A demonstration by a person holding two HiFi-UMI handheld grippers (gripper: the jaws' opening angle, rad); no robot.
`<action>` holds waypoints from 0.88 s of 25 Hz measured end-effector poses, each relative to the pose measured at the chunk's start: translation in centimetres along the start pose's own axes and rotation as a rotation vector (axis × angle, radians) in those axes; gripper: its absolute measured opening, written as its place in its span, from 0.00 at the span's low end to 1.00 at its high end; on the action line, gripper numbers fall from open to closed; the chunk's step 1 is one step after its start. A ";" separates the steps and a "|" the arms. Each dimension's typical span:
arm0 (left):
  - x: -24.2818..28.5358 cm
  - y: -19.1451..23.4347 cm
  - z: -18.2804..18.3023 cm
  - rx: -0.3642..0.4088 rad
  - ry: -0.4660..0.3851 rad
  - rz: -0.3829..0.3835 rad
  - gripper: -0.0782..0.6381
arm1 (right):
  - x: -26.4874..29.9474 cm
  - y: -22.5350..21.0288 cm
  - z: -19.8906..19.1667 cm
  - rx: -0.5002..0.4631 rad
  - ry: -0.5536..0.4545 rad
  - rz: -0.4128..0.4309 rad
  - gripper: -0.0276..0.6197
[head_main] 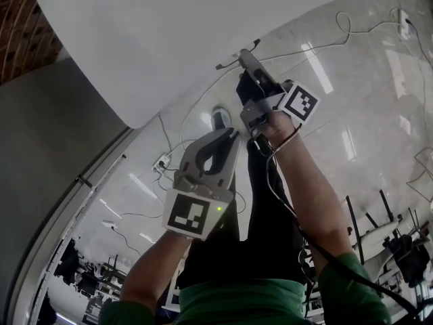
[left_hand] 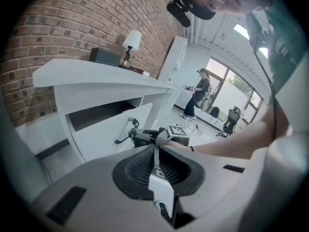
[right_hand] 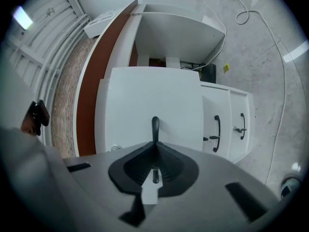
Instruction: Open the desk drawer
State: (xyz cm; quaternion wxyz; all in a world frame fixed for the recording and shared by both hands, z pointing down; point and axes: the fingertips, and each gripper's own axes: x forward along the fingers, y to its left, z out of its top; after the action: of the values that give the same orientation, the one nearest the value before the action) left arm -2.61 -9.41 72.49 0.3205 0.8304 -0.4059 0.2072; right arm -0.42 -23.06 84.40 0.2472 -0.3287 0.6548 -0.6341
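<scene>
The white desk [left_hand: 91, 76] stands against a brick wall, and its drawer [left_hand: 104, 141] is pulled out a little, with a dark gap above the front. My right gripper [right_hand: 155, 141] is shut on the drawer's black handle [right_hand: 155, 126], which sticks up between the pads. In the left gripper view the right gripper [left_hand: 134, 137] reaches level to that handle [left_hand: 120, 138]. From above, the right gripper [head_main: 238, 58] sits at the edge of the desk top [head_main: 169, 39]. My left gripper [head_main: 226, 139] hangs back, lower down, its pads [left_hand: 155, 153] together with nothing between them.
A lamp [left_hand: 131, 42] and a black box [left_hand: 105, 56] sit on the desk. Beside the held drawer are two more black handles [right_hand: 217, 133], one [right_hand: 242, 127] with a key. Cables [head_main: 338, 39] and a power strip [head_main: 162, 162] lie on the floor. A person [left_hand: 199, 93] stands far back.
</scene>
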 end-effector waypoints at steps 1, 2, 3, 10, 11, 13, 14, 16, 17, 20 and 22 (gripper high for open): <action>-0.1 -0.5 -0.1 0.002 0.002 -0.003 0.14 | -0.7 0.2 -0.2 -0.001 0.002 -0.001 0.06; -0.2 -1.0 -0.1 0.005 0.005 -0.007 0.14 | -1.4 0.3 -0.3 0.000 0.003 -0.002 0.06; -0.1 -1.3 -0.2 0.010 0.007 -0.011 0.14 | -2.0 0.3 -0.5 0.002 0.003 -0.003 0.07; 0.9 -3.9 -0.3 0.043 0.009 -0.045 0.14 | -6.1 -0.4 -0.6 0.013 0.003 -0.026 0.07; 1.0 -4.3 -0.3 0.043 0.010 -0.049 0.14 | -6.7 -0.4 -0.6 0.012 0.005 -0.028 0.07; 1.1 -5.0 -0.2 0.042 0.008 -0.058 0.14 | -7.7 -0.5 -0.7 0.008 0.007 -0.035 0.07; 1.1 -5.2 -0.2 0.042 0.006 -0.062 0.14 | -8.1 -0.5 -0.7 0.007 0.008 -0.038 0.07; 1.0 -5.7 -0.1 0.049 0.005 -0.069 0.14 | -9.0 -0.6 -0.8 0.005 0.009 -0.045 0.07; 1.0 -5.8 -0.1 0.055 0.005 -0.071 0.14 | -9.4 -0.6 -0.8 0.003 0.010 -0.049 0.07; 0.8 -6.0 -0.3 0.061 0.009 -0.074 0.14 | -9.9 -0.9 -1.1 -0.005 0.020 -0.065 0.07; 0.7 -6.0 -0.5 0.060 0.010 -0.073 0.14 | -9.9 -1.0 -1.2 -0.007 0.025 -0.063 0.07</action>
State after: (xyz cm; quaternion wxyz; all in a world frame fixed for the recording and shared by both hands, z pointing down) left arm 2.65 -6.67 71.07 0.3051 0.8529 -0.3672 0.2114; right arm 5.38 -14.92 84.54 0.2177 -0.3423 0.6495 -0.6431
